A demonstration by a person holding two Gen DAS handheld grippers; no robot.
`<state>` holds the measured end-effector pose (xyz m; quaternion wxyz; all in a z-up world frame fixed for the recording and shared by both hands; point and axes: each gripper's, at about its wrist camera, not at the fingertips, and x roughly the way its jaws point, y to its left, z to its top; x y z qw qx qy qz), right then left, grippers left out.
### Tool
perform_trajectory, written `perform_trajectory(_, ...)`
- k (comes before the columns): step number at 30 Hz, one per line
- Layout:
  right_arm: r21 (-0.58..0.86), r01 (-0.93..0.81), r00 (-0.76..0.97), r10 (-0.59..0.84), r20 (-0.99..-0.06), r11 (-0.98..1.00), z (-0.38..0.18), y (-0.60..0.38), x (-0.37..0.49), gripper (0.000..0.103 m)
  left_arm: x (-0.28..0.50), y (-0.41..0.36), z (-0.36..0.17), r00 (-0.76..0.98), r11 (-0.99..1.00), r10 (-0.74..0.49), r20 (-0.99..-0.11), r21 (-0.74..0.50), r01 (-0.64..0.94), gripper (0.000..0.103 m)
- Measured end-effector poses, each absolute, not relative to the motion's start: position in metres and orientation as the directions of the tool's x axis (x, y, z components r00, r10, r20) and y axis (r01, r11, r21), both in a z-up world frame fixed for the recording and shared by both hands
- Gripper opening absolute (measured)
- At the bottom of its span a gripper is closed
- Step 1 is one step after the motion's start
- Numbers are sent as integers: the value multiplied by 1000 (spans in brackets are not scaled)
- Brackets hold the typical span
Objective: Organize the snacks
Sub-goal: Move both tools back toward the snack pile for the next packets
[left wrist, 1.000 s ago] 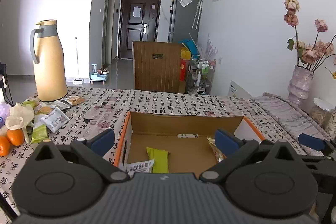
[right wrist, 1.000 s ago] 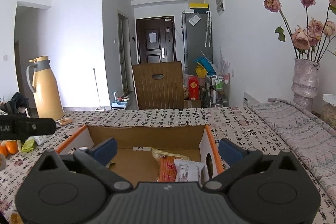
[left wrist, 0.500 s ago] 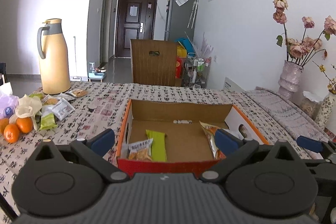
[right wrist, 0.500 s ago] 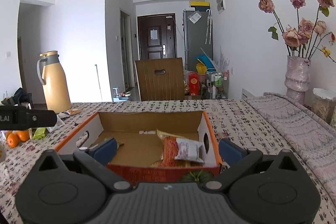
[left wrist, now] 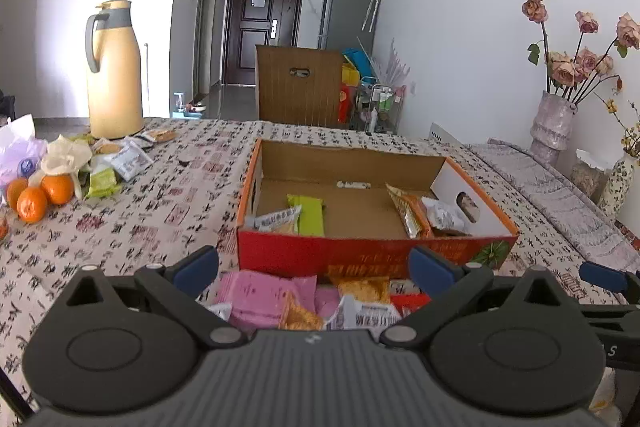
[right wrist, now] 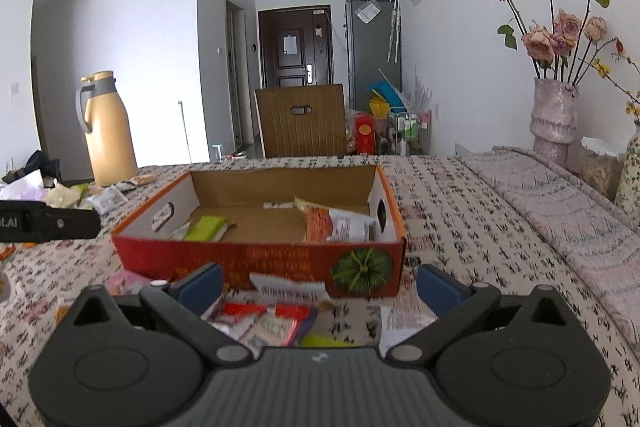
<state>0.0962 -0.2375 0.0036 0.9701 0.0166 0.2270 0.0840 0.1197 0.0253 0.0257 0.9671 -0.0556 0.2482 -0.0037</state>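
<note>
Left wrist view: left tool (left wrist: 314, 269) held level above the desk (left wrist: 160, 203), fingers spread wide, nothing between them. Under the gap lies a loose pile of snack packets (left wrist: 304, 301), pink, orange and white wrappers, just in front of the box (left wrist: 372, 255). The box is open-topped cardboard with a red front wall; inside, a green bar (left wrist: 310, 213) and a small white packet at the left, an orange packet (left wrist: 412, 211) and a white one at the right. The right tool's blue tip (left wrist: 600, 275) shows at the far right edge. Left side of the desk: oranges (left wrist: 38, 195), more wrapped snacks, a yellow thermos (left wrist: 114, 71).

Right wrist view: right tool (right wrist: 318, 285) also level and wide open, empty. Red and white packets (right wrist: 268, 315) lie beneath it, touching the box's front wall (right wrist: 256, 263). Patterned cloth covers the desk. A vase of dried roses (right wrist: 554, 119) stands at right; brown chair (right wrist: 300, 119), dark door and grey fridge beyond.
</note>
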Motion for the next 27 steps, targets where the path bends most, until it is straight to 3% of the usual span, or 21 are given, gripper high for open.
perform_trajectory(27,65,-132,812,145,-565,989,-44,-253,64,103,83,57,-33,831,992,-32,-555,-121,-43,103)
